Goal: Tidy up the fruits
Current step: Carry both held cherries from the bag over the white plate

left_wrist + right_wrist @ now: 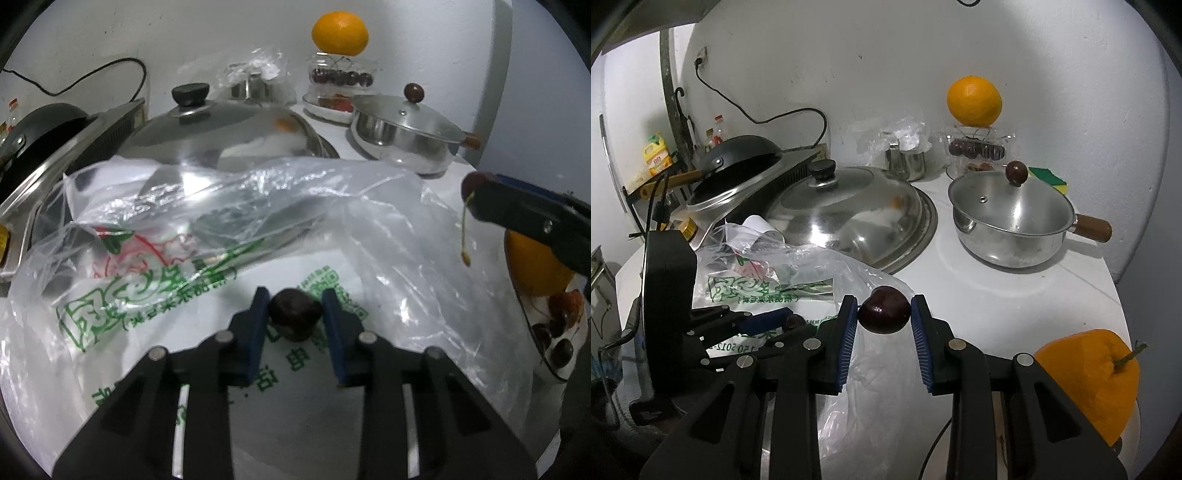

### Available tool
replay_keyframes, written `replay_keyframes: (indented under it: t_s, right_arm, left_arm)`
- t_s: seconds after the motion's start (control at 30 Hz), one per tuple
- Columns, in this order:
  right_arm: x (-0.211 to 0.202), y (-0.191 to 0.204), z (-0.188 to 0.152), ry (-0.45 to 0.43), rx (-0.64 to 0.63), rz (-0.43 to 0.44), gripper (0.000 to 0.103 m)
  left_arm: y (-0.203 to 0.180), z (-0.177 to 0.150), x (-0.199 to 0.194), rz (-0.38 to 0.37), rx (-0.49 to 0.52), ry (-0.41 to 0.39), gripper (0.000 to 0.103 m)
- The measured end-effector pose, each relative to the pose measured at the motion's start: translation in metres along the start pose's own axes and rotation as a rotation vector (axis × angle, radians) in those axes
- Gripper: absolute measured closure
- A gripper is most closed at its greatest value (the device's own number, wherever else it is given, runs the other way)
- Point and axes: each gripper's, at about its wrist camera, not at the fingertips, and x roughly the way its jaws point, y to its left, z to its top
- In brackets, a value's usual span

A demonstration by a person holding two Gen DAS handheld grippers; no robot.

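My left gripper (295, 298) is shut on a dark cherry (293, 321) that rests on a printed clear plastic bag (388, 229). My right gripper (884, 301) is shut on another dark cherry (884, 311) held above the counter; in the left wrist view this cherry (472, 182) shows at the right with its stem (464, 236) hanging down. Below it a plate (524, 317) holds an orange (535, 266) and several cherries (559, 350). At the back a second orange (974, 99) sits on a clear box of cherries (977, 147).
A large steel wok lid (849, 206) lies behind the bag. A lidded steel saucepan (1008, 221) with a wooden handle stands at the right. A black pan (738, 155) on a cooker is at the left. A sponge (1047, 177) and a steel cup (908, 160) stand by the wall.
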Motion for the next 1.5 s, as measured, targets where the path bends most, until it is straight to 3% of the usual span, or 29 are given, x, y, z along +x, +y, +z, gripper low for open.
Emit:
replay_keyframes:
  t_s: [0.6, 1.5]
  right_arm:
    - [-0.028, 0.013, -0.004, -0.033, -0.021, -0.013, 0.071]
    - [-0.093, 0.029, -0.028, -0.091, -0.040, -0.039, 0.071]
  left_arm:
    - [-0.008, 0.000, -0.054, -0.012, 0.019, -0.108, 0.073]
    - [-0.030, -0.020, -0.124, -0.029, 0.035, -0.209, 0.073]
